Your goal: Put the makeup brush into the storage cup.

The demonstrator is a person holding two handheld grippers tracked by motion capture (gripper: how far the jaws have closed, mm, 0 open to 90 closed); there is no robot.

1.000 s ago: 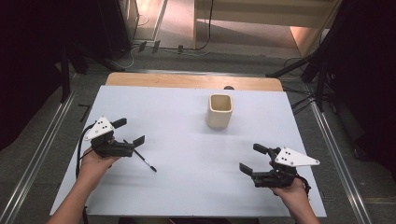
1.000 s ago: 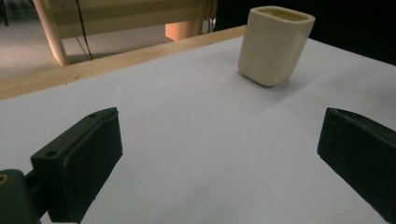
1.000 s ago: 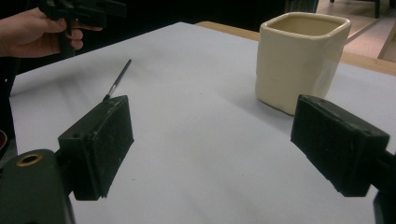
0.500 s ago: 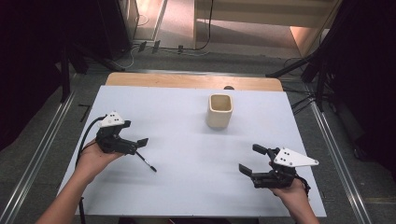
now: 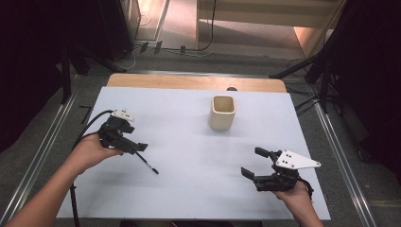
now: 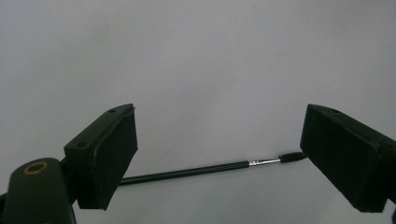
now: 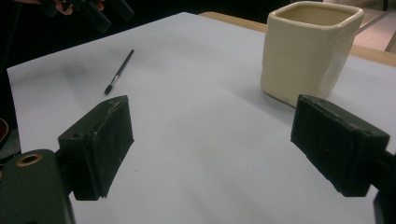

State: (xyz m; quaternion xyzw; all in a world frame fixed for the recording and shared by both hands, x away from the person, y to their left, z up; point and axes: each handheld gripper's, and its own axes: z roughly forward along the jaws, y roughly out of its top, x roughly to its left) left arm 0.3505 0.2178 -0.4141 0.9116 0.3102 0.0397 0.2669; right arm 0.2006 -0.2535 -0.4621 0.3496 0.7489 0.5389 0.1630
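A thin black brush [image 5: 147, 163] with a small bristle tip lies flat on the white table [image 5: 189, 146] at the left. My left gripper [image 5: 135, 148] hangs just over its handle end, tilted down. In the left gripper view the brush [image 6: 201, 169] lies on the table across the gap of my left gripper [image 6: 219, 154]. The jaws have just been closing a little, and the pads stand apart from the brush. My right gripper [image 5: 253, 161] rests open near the front right with nothing in it. A cream square cup [image 5: 222, 112] stands upright at the middle back.
In the right gripper view the cup [image 7: 306, 51] stands to the far right of my right gripper [image 7: 210, 149], and the brush [image 7: 119, 72] lies far left. A wooden strip [image 5: 189, 81] borders the table's far edge. Metal rails and cables run along both sides.
My left hand has risen and shifted a little to the right, tipping the gripper down over the brush. The brush, the cup and the right gripper have stayed where they were.
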